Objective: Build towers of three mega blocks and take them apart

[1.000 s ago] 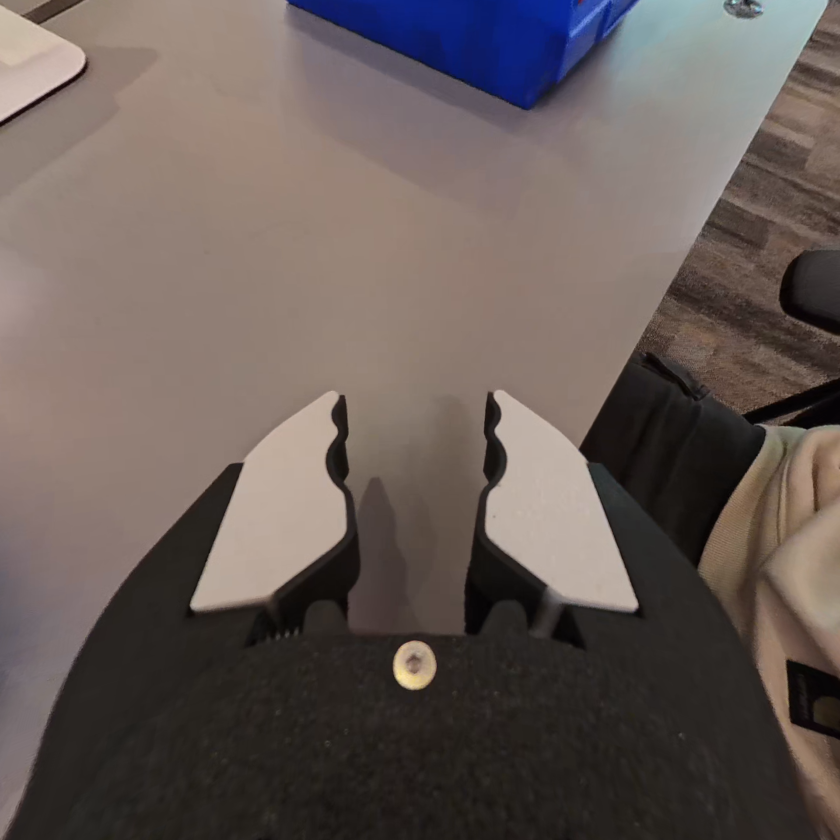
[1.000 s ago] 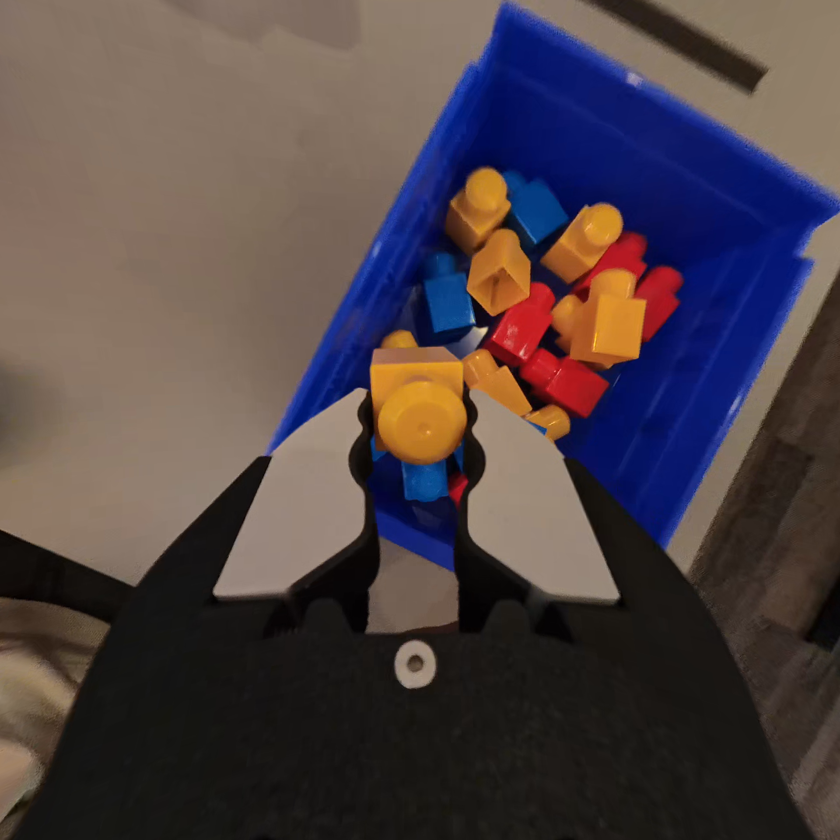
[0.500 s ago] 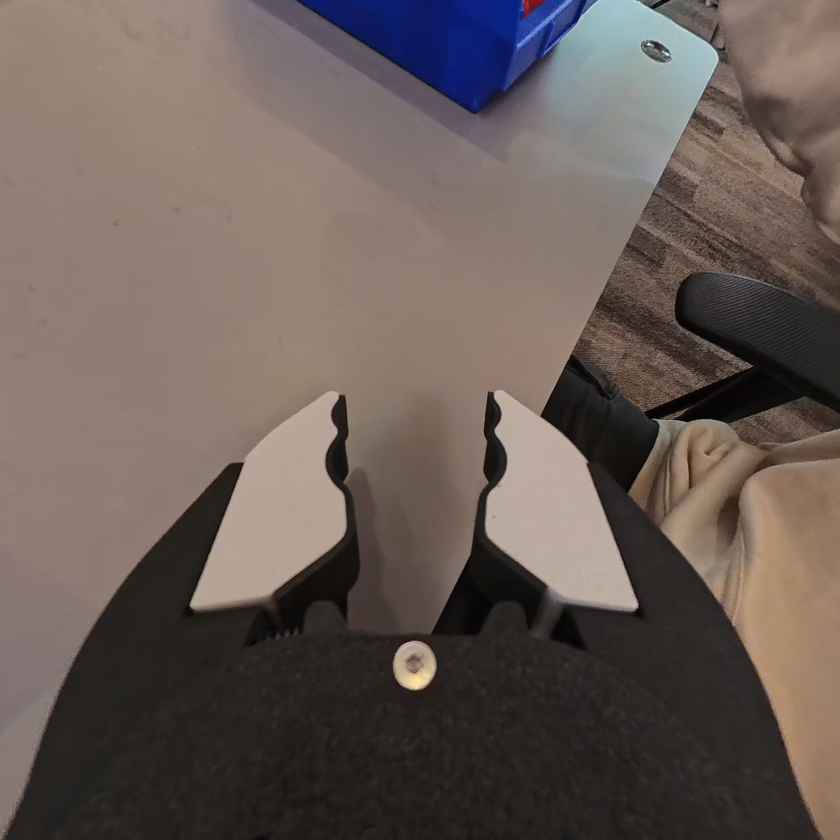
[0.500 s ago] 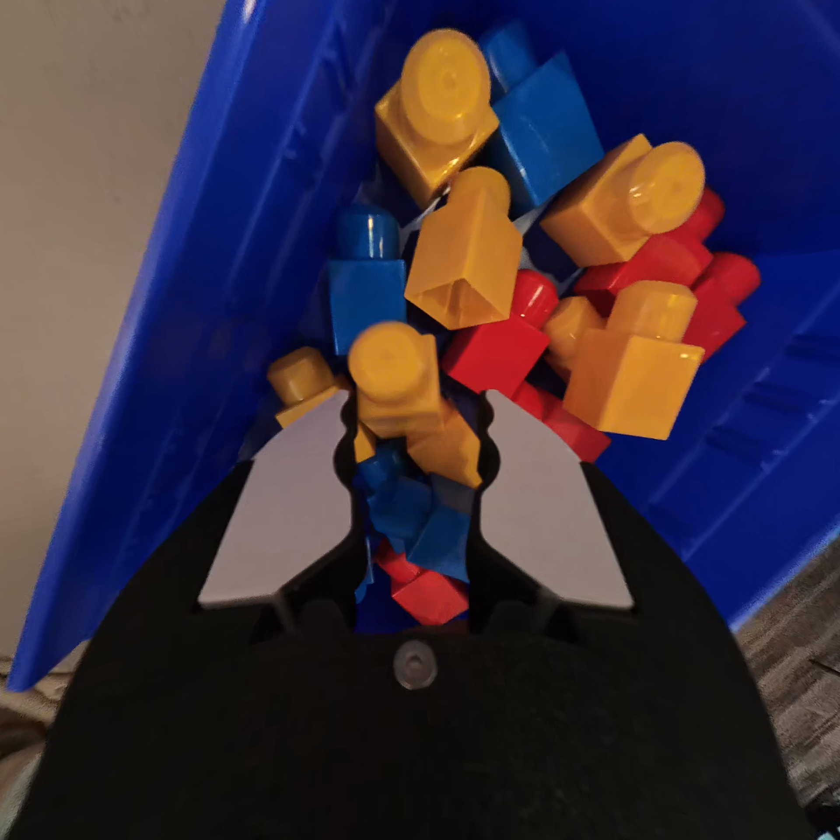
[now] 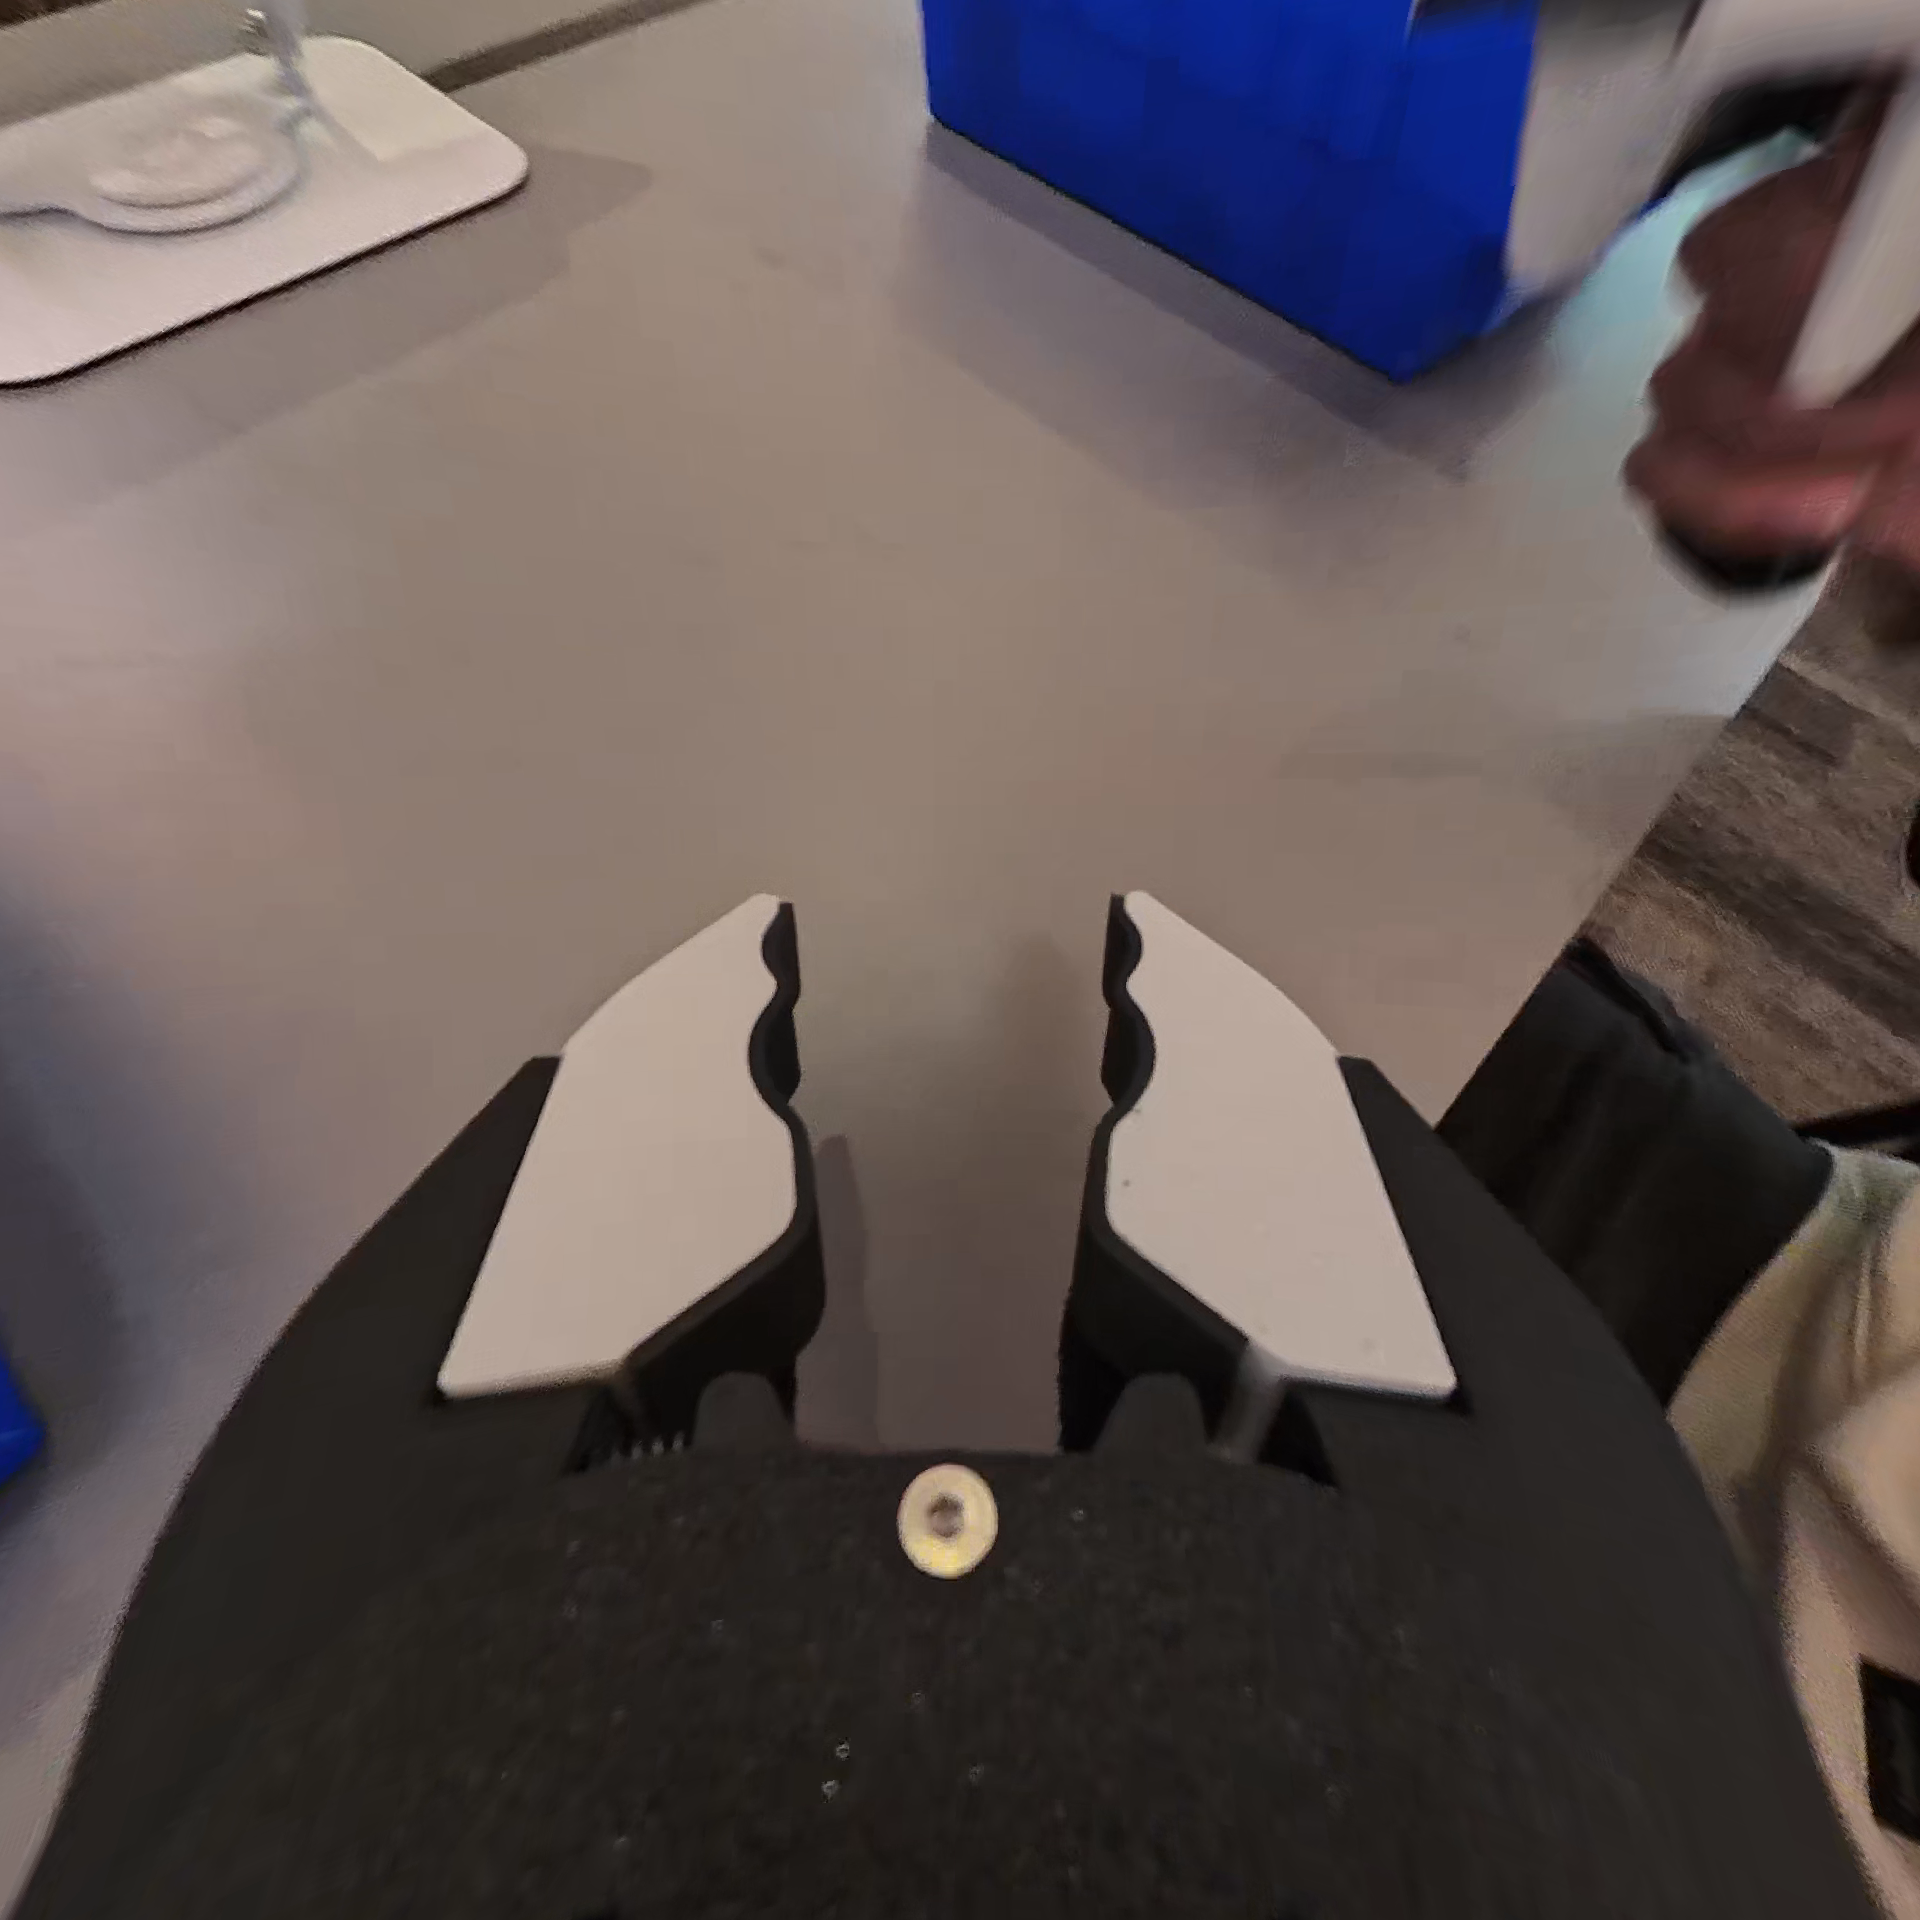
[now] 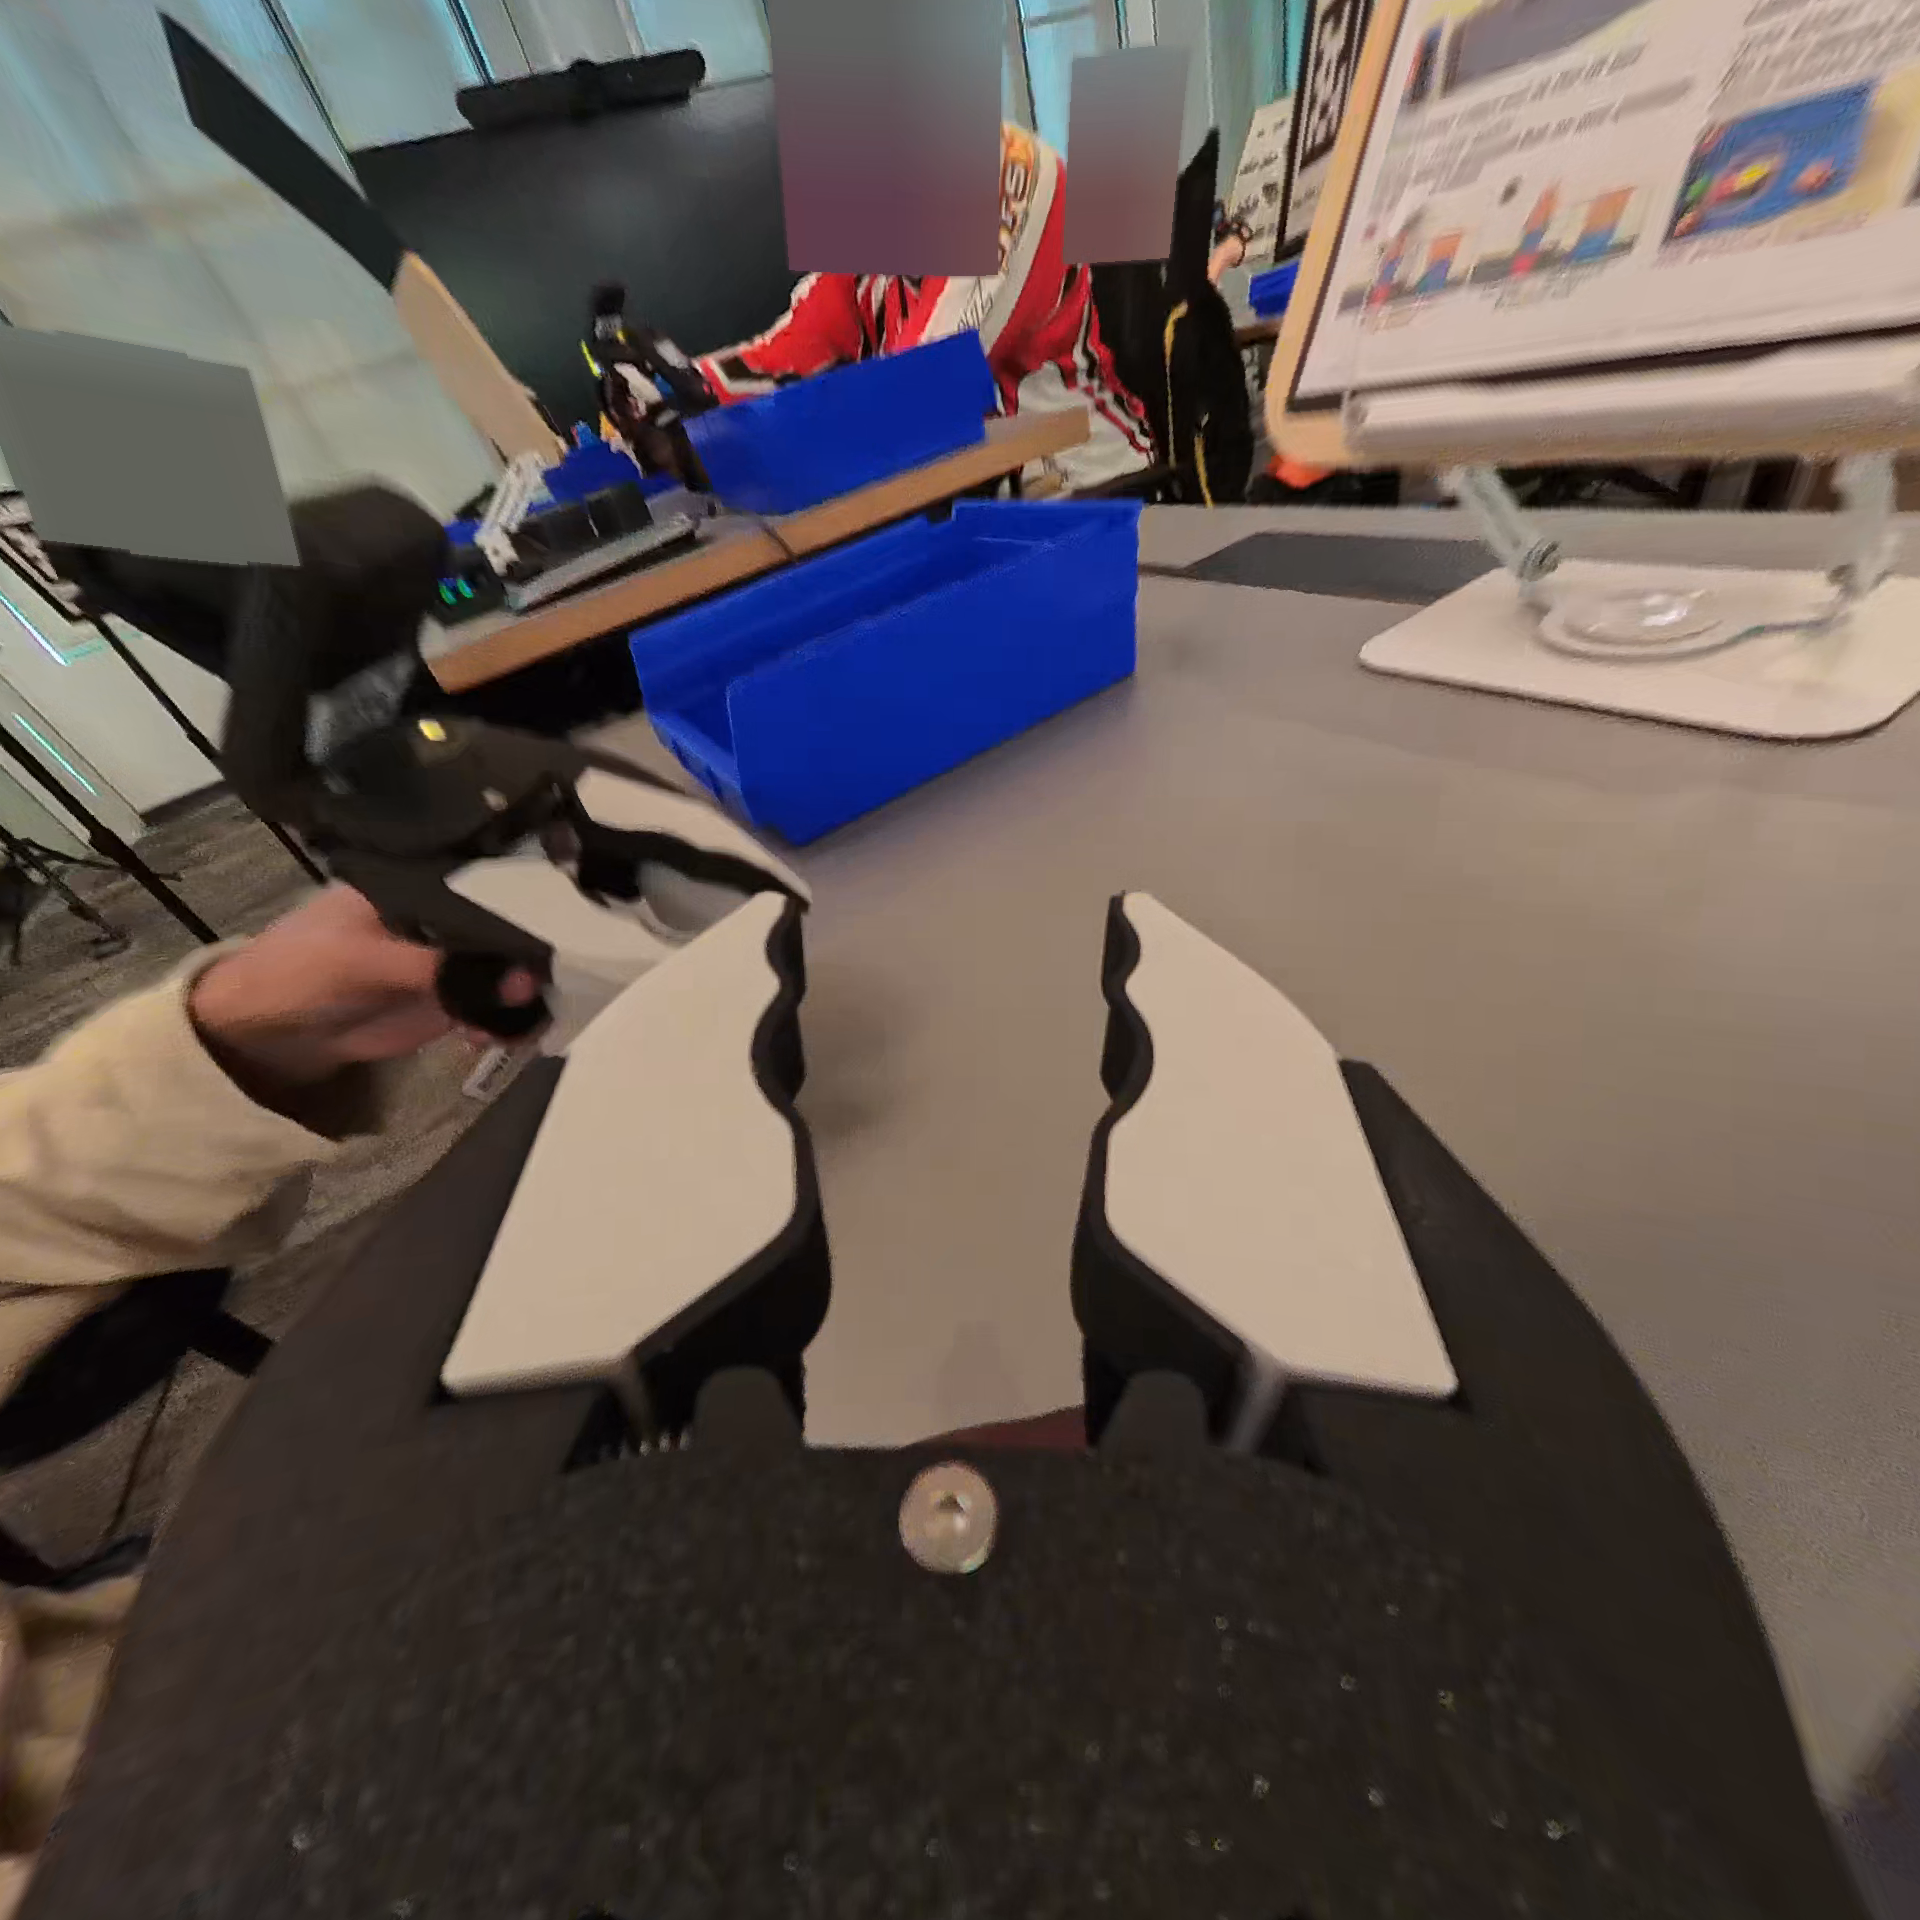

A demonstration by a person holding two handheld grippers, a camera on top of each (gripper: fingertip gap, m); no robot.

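light: soft indoor, even | blur: motion-smeared edges | distortion: wide-angle | shadows: faint

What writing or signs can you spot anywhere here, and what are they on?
Nothing I can quote; I only name what carries writing.
Poster on stand: printed lines and coloured charts, blurred.
Black-and-white square code behind the poster: a pattern, not words.
Red and white jacket: large lettering, partly hidden.
Small tag below the other hand-held gripper: too small to read.
Blue bin: no label visible.
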